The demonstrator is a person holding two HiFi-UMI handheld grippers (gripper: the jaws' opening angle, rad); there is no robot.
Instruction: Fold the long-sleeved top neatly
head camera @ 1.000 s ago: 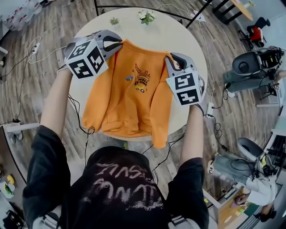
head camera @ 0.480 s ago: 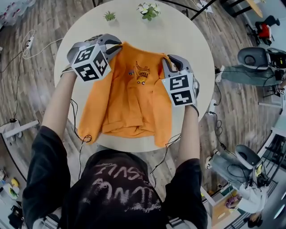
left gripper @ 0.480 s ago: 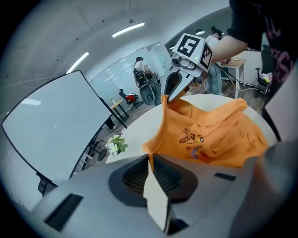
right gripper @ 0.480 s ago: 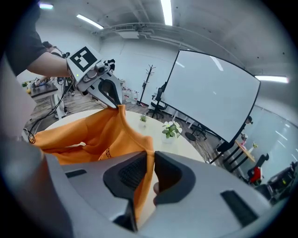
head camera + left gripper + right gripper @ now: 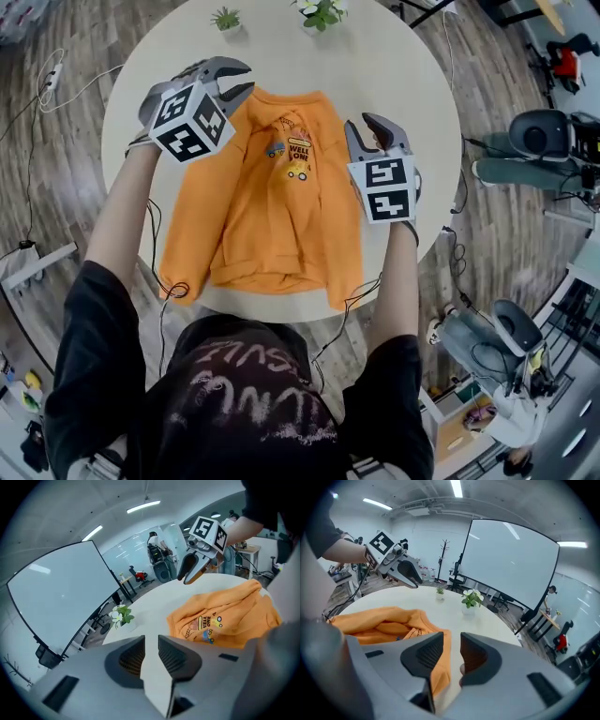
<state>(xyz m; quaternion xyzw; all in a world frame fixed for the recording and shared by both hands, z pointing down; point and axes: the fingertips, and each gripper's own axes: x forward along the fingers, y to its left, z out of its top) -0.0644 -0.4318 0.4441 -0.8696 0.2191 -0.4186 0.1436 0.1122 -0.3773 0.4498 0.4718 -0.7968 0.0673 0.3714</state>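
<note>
The orange long-sleeved top (image 5: pixel 277 202) lies face up on the round white table (image 5: pixel 375 66), collar away from me, hem near the front edge. My left gripper (image 5: pixel 236 79) hovers at the top's left shoulder. Its jaws have just been opening, and only bare table shows in the gap (image 5: pixel 151 649). My right gripper (image 5: pixel 366 124) is at the right shoulder. Its jaws have also just been opening; the fabric's edge (image 5: pixel 440 663) shows in the gap with the pads off it. Each gripper view shows the other gripper beyond the top (image 5: pixel 225 616).
Two small potted plants (image 5: pixel 225 17) (image 5: pixel 322 11) stand at the table's far edge. Cables trail from both grippers past the front edge. Office chairs (image 5: pixel 539 136) stand on the wooden floor to the right. A large screen (image 5: pixel 511 569) stands behind the table.
Both grippers came down toward the table with the top's shoulders, then opened and let go. The top now lies flatter, its chest print fully showing.
</note>
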